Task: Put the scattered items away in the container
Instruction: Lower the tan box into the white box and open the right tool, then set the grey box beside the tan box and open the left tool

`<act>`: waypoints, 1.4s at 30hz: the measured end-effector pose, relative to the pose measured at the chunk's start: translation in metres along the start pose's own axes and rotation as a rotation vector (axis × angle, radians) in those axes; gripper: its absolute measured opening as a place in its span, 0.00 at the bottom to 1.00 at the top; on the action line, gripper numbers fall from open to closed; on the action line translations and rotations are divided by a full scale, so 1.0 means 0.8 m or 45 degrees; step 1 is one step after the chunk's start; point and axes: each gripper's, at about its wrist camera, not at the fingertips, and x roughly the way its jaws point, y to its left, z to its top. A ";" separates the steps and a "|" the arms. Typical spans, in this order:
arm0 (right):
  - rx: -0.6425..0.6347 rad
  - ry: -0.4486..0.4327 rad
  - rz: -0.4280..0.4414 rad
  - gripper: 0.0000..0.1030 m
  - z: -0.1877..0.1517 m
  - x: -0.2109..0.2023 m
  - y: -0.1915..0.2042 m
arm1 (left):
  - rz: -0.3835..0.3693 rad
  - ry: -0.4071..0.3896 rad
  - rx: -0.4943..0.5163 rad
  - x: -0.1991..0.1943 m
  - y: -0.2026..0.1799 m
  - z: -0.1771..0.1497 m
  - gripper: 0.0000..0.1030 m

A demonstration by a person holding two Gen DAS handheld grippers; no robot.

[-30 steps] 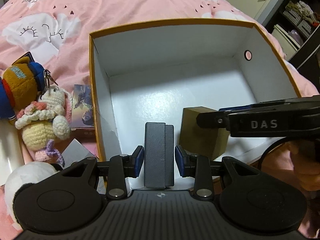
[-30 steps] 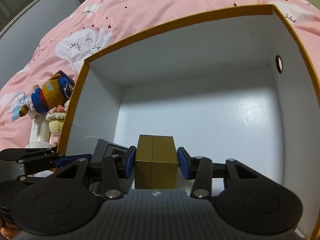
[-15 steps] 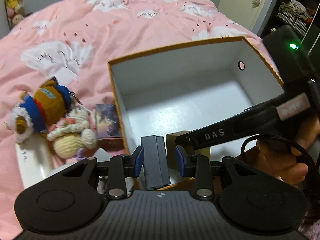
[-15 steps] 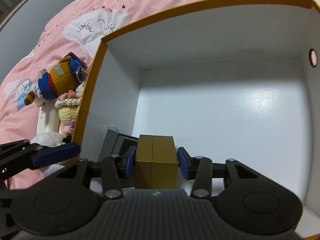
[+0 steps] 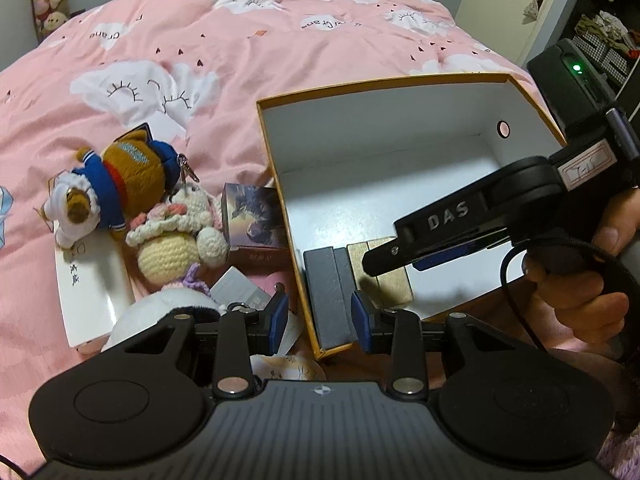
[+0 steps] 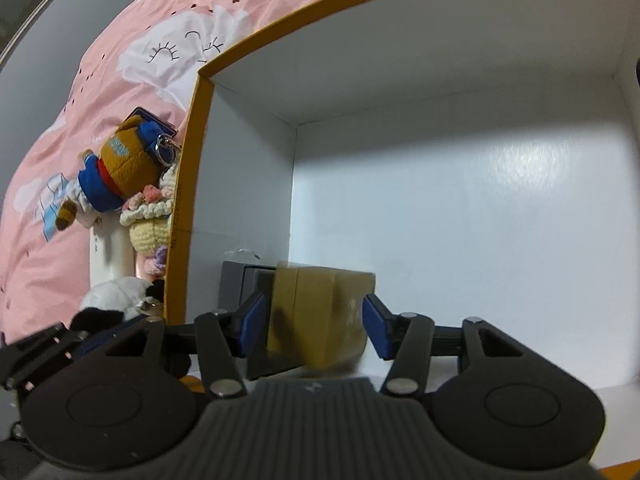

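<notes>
Gold box [image 6: 320, 316]: inside the container [image 5: 400, 92], near-left corner, beside grey box [image 5: 328, 300]. Looks rigid and light; flat opposite sides suit gripping. Right gripper [image 6: 314, 326] jaws have just been opening, pads clear of it. Left gripper [image 5: 320, 318] apart, gripping nothing. Only left view shows plush toys [image 5: 120, 196] outside.

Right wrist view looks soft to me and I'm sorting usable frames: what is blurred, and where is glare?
Right wrist view: the gold box between the right gripper, whose jaws have just been opening, is smeared; glare sits on the container floor. Left wrist view: sharp, bed bowed by fisheye, gripper shadow on the gold box.
</notes>
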 end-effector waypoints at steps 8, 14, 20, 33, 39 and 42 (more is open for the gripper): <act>0.020 -0.058 -0.046 0.39 0.002 -0.018 -0.023 | -0.030 0.021 -0.013 0.007 0.004 -0.003 0.39; -0.053 -0.093 -0.138 0.32 0.016 -0.016 -0.025 | -0.042 0.029 -0.010 0.010 0.003 -0.006 0.39; -0.103 -0.074 -0.177 0.33 0.049 0.008 -0.008 | -0.031 0.021 -0.023 0.011 0.004 -0.004 0.39; -0.080 0.125 -0.059 0.32 0.044 0.053 0.000 | -0.055 0.041 -0.019 0.020 0.005 -0.004 0.39; -0.085 0.115 -0.046 0.32 0.047 0.055 0.007 | -0.050 0.039 -0.018 0.020 0.004 -0.005 0.39; -0.102 0.063 -0.065 0.32 0.046 0.047 0.014 | -0.042 0.033 -0.016 0.019 0.004 -0.005 0.39</act>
